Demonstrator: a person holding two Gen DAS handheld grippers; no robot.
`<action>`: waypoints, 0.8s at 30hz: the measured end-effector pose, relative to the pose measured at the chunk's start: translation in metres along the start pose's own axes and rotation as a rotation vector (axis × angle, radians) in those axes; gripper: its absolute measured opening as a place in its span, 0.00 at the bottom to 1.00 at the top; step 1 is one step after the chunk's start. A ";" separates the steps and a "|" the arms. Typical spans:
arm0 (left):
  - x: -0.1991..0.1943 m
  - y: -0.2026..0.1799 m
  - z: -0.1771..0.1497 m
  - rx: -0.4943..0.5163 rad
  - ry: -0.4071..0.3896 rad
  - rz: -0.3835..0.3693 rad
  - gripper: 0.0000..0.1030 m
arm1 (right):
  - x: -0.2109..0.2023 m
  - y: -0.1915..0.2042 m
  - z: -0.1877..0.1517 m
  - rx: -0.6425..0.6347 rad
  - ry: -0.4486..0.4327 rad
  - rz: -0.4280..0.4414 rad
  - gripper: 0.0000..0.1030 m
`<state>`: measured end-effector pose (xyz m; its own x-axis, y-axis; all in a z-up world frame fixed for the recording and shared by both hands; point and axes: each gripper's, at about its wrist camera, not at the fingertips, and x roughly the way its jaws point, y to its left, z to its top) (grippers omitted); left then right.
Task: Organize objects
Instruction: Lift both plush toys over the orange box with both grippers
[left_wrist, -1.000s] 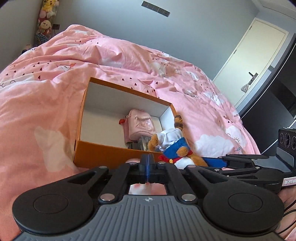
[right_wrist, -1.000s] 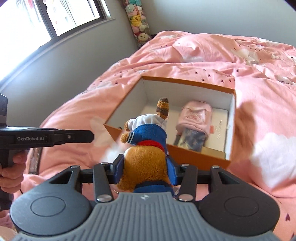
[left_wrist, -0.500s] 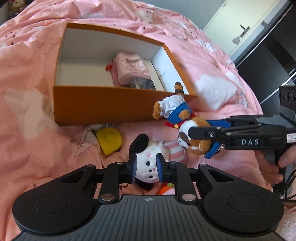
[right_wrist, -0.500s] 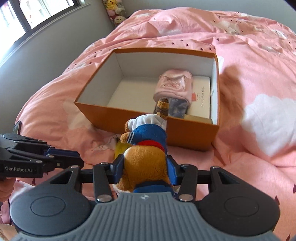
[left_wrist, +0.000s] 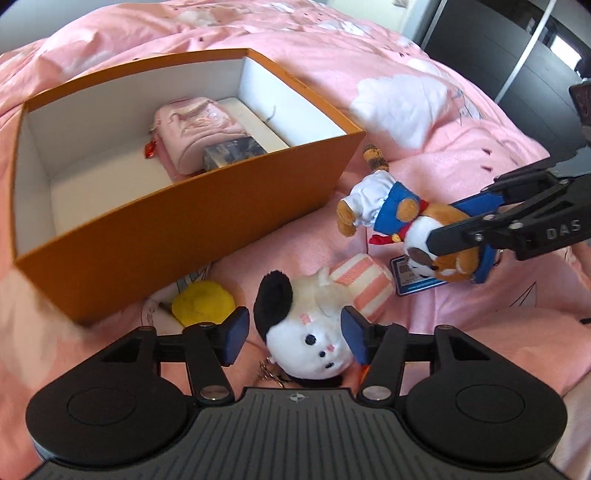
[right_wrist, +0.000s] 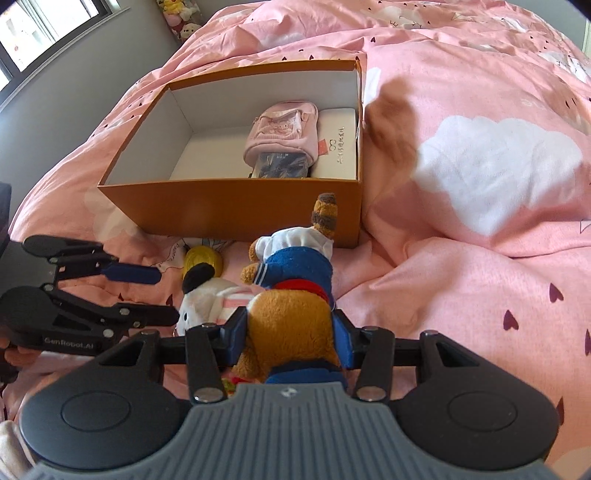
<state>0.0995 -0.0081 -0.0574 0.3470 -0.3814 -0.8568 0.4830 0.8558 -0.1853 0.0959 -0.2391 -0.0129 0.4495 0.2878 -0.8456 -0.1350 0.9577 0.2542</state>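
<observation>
While the right gripper (right_wrist: 291, 338) clamps the brown plush dog (right_wrist: 291, 295), the left gripper (left_wrist: 293, 338) is opening around the white plush (left_wrist: 310, 332).
Both toys sit on the pink bedding (right_wrist: 480, 258), near the orange box (right_wrist: 229, 206).

Box (right_wrist: 236, 206) sitting on the bed (right_wrist: 480, 288), a pouch (right_wrist: 282, 129) lying inside it toward 1 o'clock. Before the box's near wall, a round toy (right_wrist: 203, 260) at 7 o'clock, a plush rabbit (right_wrist: 210, 299) lying nearer still; plush dog (right_wrist: 291, 295) resting right of the rabbit.
</observation>
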 end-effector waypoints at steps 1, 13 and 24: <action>0.006 0.002 0.002 0.015 0.015 -0.012 0.66 | -0.001 0.000 -0.002 0.001 0.003 0.001 0.49; 0.064 -0.001 0.019 0.103 0.130 -0.200 0.79 | 0.020 0.003 -0.005 0.010 0.052 0.003 0.49; 0.054 -0.030 0.015 0.105 0.148 -0.143 0.65 | 0.022 -0.002 -0.006 0.017 0.059 0.000 0.49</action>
<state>0.1156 -0.0598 -0.0908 0.1515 -0.4340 -0.8881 0.6021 0.7531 -0.2653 0.1008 -0.2345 -0.0346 0.3963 0.2878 -0.8719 -0.1201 0.9577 0.2615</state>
